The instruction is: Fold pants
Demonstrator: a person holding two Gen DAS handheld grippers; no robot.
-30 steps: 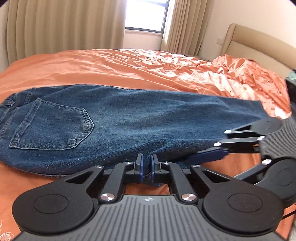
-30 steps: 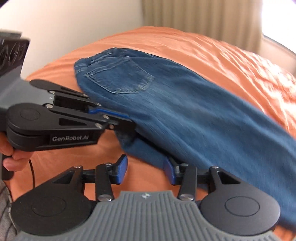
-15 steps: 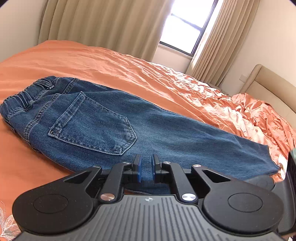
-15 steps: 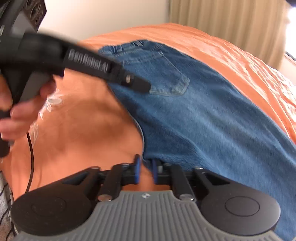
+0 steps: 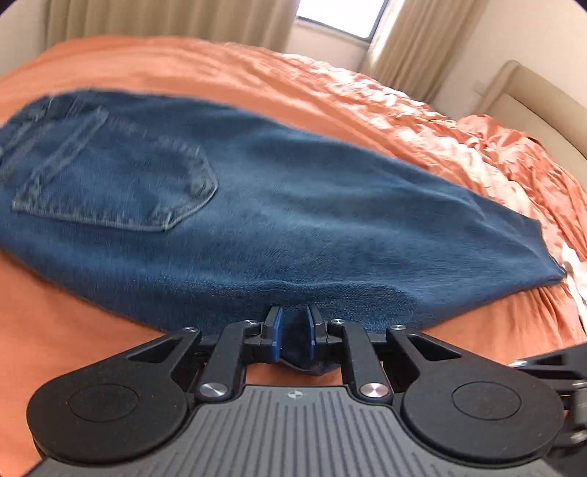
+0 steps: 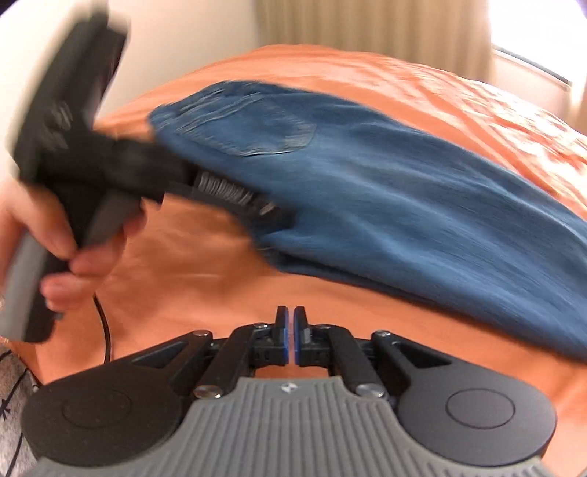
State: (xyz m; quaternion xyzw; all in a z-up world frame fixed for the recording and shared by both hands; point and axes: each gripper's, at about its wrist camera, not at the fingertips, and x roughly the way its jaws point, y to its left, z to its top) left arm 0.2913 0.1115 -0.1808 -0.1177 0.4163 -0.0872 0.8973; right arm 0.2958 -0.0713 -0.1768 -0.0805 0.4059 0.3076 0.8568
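Blue jeans [image 5: 256,205] lie on the orange bed, folded lengthwise with a back pocket [image 5: 121,183] up, waistband at the left, hem at the right. My left gripper [image 5: 292,326] is shut on the near edge of the jeans, with denim bunched between its blue pads. In the right wrist view the jeans [image 6: 385,190] stretch from the upper left to the right. My right gripper [image 6: 290,323] is shut and empty above bare orange sheet, just in front of the jeans' near edge. The left gripper [image 6: 271,212] shows there too, blurred, at the jeans' edge.
The orange bedsheet [image 5: 330,91] is rumpled toward the beige headboard [image 5: 532,99] at the right. Beige curtains [image 5: 165,18] and a window stand behind the bed. The person's hand [image 6: 73,257] and a black cable [image 6: 104,330] show at the left.
My right gripper has let go of the jeans' edge and drawn back over bare sheet, still shut. My left gripper has kept its hold and moved lower, closer to the denim.
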